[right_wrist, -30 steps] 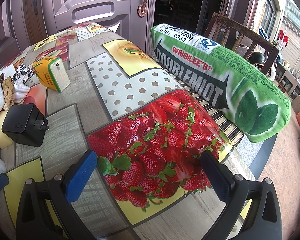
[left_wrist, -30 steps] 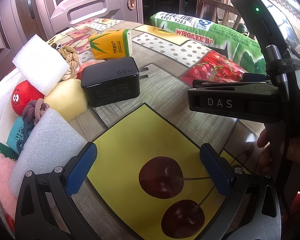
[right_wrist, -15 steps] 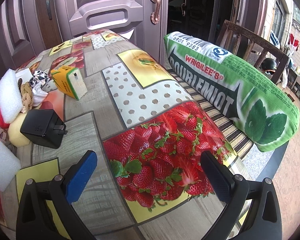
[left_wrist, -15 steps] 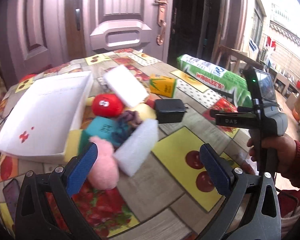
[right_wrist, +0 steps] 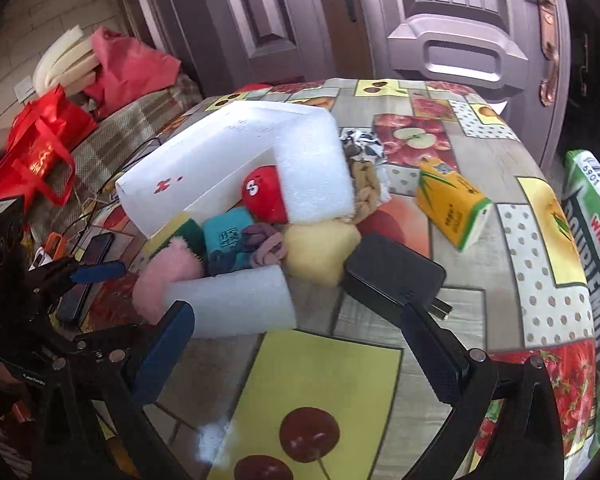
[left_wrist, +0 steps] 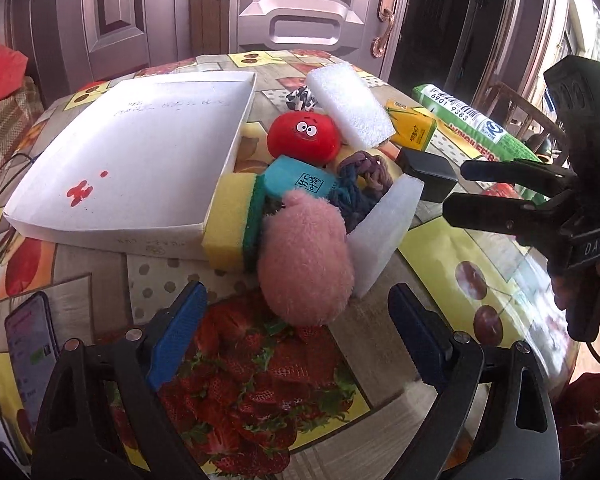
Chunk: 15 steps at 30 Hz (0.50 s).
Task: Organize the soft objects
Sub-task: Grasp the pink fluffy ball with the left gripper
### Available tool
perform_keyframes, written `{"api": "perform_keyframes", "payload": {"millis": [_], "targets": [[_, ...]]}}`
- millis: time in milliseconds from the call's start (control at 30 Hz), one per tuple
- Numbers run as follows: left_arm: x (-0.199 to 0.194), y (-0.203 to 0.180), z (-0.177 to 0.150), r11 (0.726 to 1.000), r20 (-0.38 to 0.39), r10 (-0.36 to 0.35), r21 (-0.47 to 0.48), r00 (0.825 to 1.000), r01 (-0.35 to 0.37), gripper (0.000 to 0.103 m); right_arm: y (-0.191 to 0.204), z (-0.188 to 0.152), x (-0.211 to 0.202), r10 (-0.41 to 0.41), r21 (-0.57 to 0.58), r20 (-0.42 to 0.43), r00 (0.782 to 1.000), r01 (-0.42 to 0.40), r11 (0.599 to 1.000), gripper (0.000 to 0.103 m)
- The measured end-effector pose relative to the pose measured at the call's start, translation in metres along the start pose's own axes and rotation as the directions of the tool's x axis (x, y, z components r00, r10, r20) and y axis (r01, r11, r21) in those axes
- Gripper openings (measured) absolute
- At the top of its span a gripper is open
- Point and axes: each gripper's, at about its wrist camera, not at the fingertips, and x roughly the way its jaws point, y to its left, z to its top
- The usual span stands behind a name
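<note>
Seen from the left wrist, left to right: a phone (left_wrist: 32,344) lying face up at the counter's near edge, an empty white box (left_wrist: 140,152) beside it, then the heap of soft objects touching the box's right wall, with a yellow-and-green sponge (left_wrist: 236,224), a pink plush ball (left_wrist: 306,264) nearest the camera, a teal block (left_wrist: 300,180), a red smiling ball (left_wrist: 304,138), knotted rope (left_wrist: 364,176) and two white foam pads (left_wrist: 352,104), one on top, one leaning at the heap's right. Left gripper (left_wrist: 296,336) released, fingers wide and just closing a little, nothing between them, hovering short of the pink ball. Far right in the same view, right gripper (left_wrist: 496,188) held side-on in a hand. From the right wrist only: a pale yellow sponge (right_wrist: 320,248) tucked against the black charger (right_wrist: 392,276), a red bag (right_wrist: 40,148) and red cloth on a plaid-covered seat at far left, and the left gripper's blue fingers (right_wrist: 98,272) at the left edge. Right gripper's own fingers spread apart and empty above the yellow cherry panel. Further right in both views, a yellow tissue pack (right_wrist: 452,200) and a long green mint-print cushion (right_wrist: 596,232) off the counter's (left_wrist: 440,248) far side. Counter covered in a fruit-print cloth of strawberries, cherries and apples; mauve panelled doors with brass handles behind.
</note>
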Motion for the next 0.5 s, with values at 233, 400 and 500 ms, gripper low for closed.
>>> {"api": "perform_keyframes", "payload": {"millis": [233, 400, 500], "targets": [[0.014, 0.01, 0.005, 1.0, -0.021, -0.016, -0.001, 1.0, 0.016, 0.077, 0.022, 0.007, 0.032, 0.067, -0.077, -0.092, 0.993, -0.074, 0.994, 0.103], [0.021, 0.017, -0.002, 0.998, -0.063, -0.055, -0.033, 0.996, 0.053, 0.041, 0.033, 0.007, 0.056, 0.104, -0.047, -0.169, 0.98, -0.113, 0.992, 0.103], [0.017, 0.016, -0.007, 0.999, -0.056, -0.043, -0.02, 0.998, 0.042, 0.038, 0.032, 0.002, 0.058, 0.104, -0.031, -0.188, 0.977, -0.111, 0.993, 0.092]]}}
